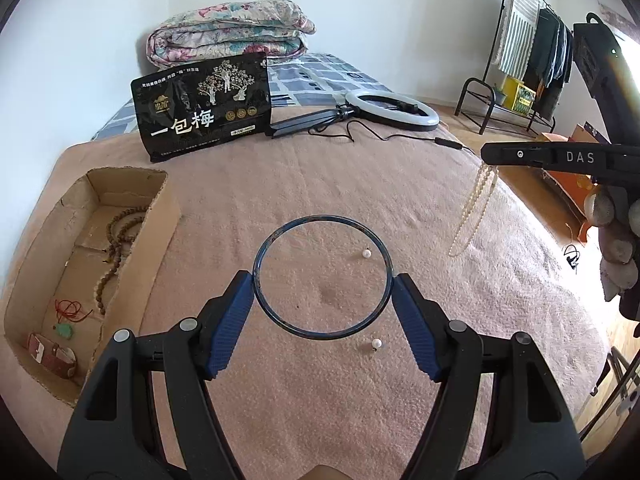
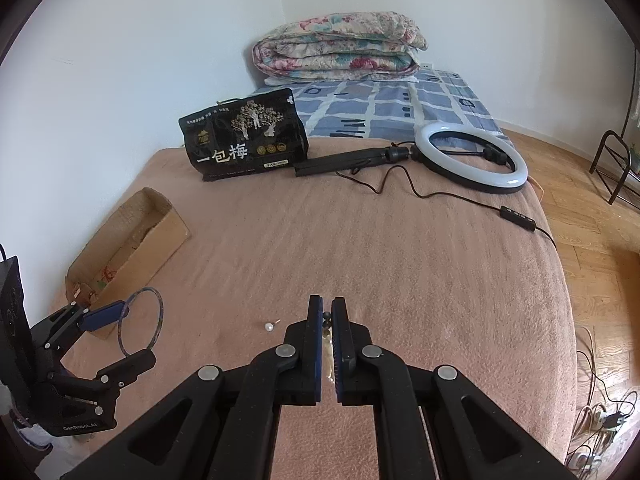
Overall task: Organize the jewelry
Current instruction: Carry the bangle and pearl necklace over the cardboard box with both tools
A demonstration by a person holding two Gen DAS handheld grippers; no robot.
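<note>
Between my left gripper's (image 1: pixel 322 304) blue pads sits the bangle (image 1: pixel 322 278), a thin dark-blue hoop with worn, speckled patches along its rim. The pads press on its two opposite sides, so the jaws stand wide but clamped on it, and the hoop hangs above the pinkish-brown blanket (image 1: pixel 360 184) rather than lying on it. Through the hoop I see one loose pearl (image 1: pixel 366 253) on the blanket; a second pearl (image 1: pixel 376 343), with a small stud, lies just below the hoop's near edge.

My right gripper (image 2: pixel 327 310) is pinched shut on the pearl necklace (image 1: pixel 474 208). From the left camera the strand dangles from the jaw tips as a long double loop of small cream beads, clear of the blanket. From its own camera I make out only a few beads and a dark clasp-like bit wedged between the pads.

At the left edge of the bed stands the cardboard box (image 1: pixel 132 216), open on top. Inside it lie a brown wooden bead string (image 1: pixel 120 236), a red cord with a green pendant (image 1: pixel 64 330) and a reddish-brown strap (image 1: pixel 52 354).

Farther back stand a black snack bag (image 1: pixel 204 108), a ring light (image 1: pixel 394 110) lying flat with its cable, and a folded floral quilt (image 1: pixel 228 32).
</note>
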